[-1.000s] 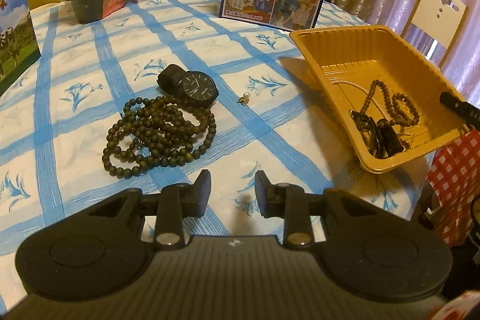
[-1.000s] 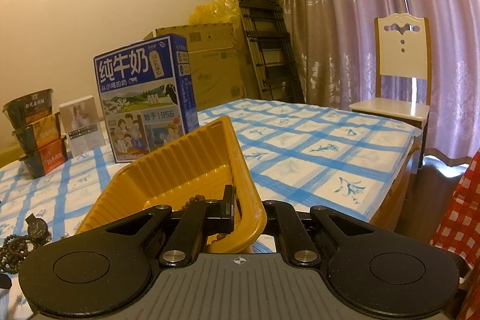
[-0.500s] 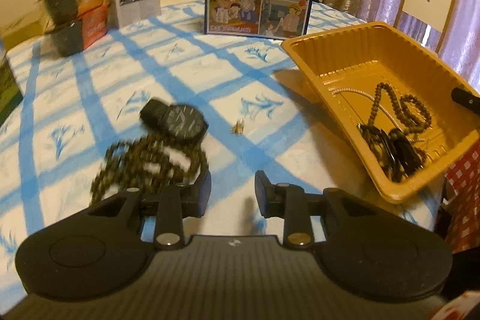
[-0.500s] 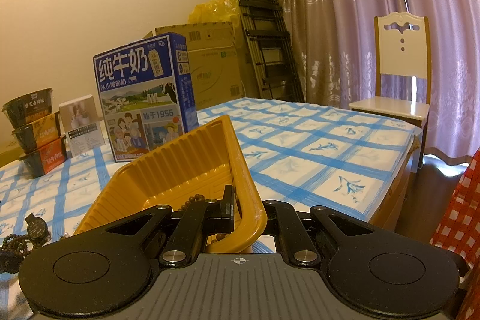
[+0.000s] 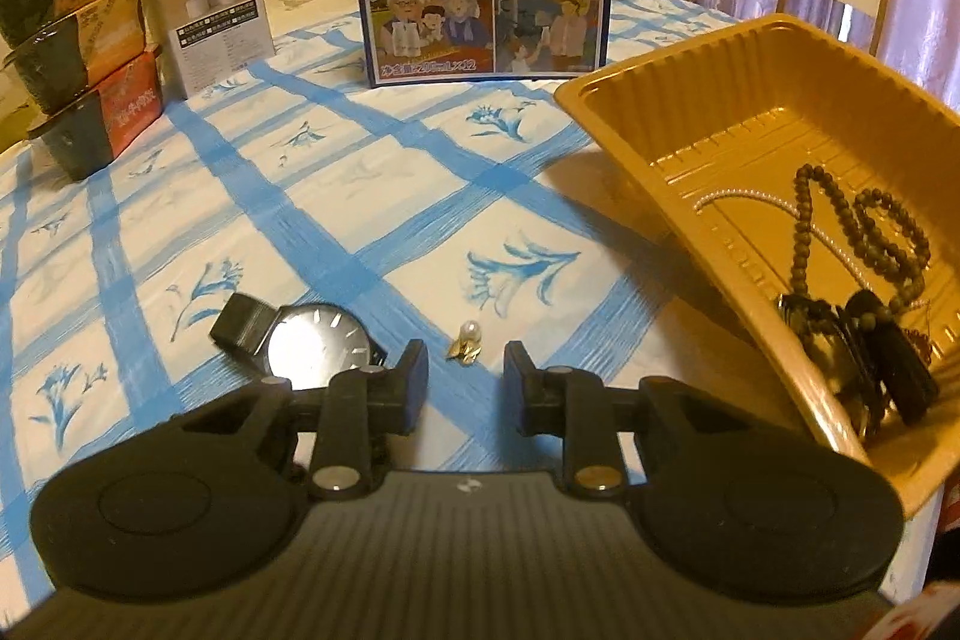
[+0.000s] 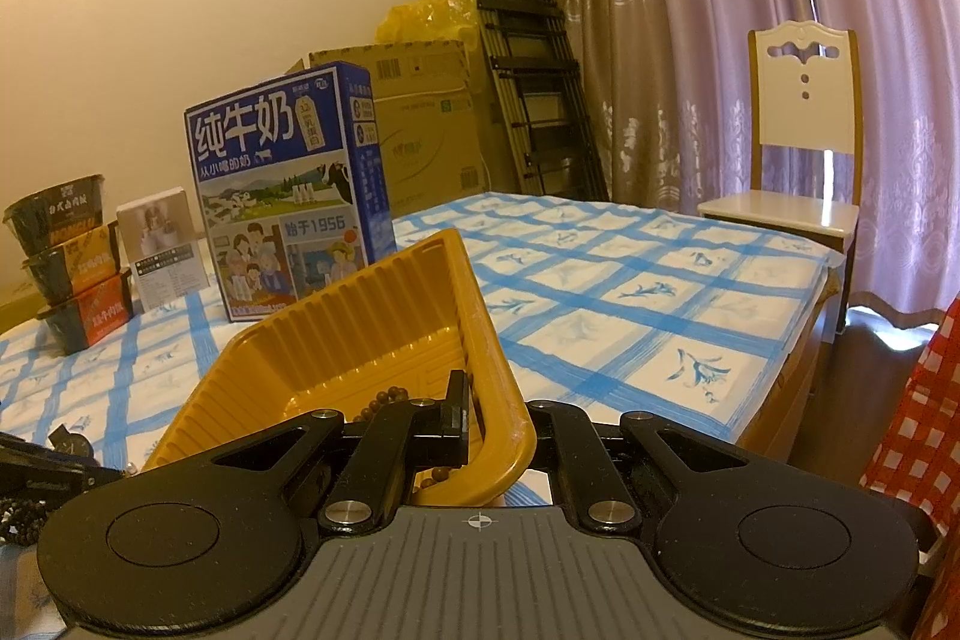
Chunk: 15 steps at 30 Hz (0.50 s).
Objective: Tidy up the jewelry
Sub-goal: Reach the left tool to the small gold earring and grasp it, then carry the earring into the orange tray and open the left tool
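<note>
While the right gripper pinches the near rim of the yellow tray at lower centre of its view, the left gripper has just narrowed its jaws, which remain apart with nothing between them. Just beyond its fingertips, a small pearl earring lies on the blue-checked tablecloth, a black watch to its left. Bead strings lie inside the tray at right.

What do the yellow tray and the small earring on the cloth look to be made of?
Yellow tray: thin moulded plastic, judging by its ribbed walls and slight sheen. Earring: seemingly a pearl or pearl-like bead on gold-coloured metal; too small to tell whether it is real. It lies on the table ahead of the left gripper.
</note>
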Each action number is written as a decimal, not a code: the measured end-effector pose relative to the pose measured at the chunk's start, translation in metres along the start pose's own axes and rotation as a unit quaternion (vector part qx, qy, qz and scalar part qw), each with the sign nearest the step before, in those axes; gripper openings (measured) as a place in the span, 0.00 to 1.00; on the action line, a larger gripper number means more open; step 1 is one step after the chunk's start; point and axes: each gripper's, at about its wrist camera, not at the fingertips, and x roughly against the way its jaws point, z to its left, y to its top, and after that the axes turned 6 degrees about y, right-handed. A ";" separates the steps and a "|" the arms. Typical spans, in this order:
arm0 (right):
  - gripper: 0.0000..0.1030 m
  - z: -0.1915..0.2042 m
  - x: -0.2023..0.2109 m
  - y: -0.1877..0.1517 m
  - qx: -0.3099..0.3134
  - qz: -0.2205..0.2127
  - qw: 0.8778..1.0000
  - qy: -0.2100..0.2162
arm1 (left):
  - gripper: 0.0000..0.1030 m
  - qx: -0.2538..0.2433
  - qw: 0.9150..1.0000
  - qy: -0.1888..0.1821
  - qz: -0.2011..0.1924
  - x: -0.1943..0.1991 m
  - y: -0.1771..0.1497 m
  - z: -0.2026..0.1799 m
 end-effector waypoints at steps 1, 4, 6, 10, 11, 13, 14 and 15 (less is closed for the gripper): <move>0.07 -0.001 0.001 0.000 0.000 0.000 1.000 0.000 | 0.22 0.000 1.000 0.001 0.002 -0.002 0.001 -0.001; 0.07 0.000 0.000 0.000 0.001 0.000 1.000 0.000 | 0.21 0.002 1.000 0.000 0.006 -0.008 0.003 -0.002; 0.07 0.000 0.000 0.000 0.001 0.000 1.000 0.000 | 0.19 0.001 1.000 0.001 0.009 -0.012 0.004 -0.004; 0.07 -0.001 -0.001 -0.001 0.000 0.000 1.000 0.000 | 0.15 0.004 1.000 0.001 0.011 -0.016 0.005 -0.004; 0.07 -0.002 0.000 -0.001 0.000 0.000 1.000 0.000 | 0.13 0.005 1.000 0.001 0.011 -0.017 0.006 -0.003; 0.07 -0.001 0.000 -0.001 0.000 0.000 1.000 0.000 | 0.11 0.006 1.000 0.000 0.011 -0.018 0.006 -0.003; 0.07 -0.001 0.000 -0.001 0.001 0.000 1.000 0.000 | 0.11 0.006 1.000 0.001 0.010 -0.018 0.006 -0.004; 0.07 -0.001 0.000 -0.001 0.001 0.000 1.000 0.000 | 0.11 0.005 1.000 0.001 0.009 -0.017 0.006 -0.004</move>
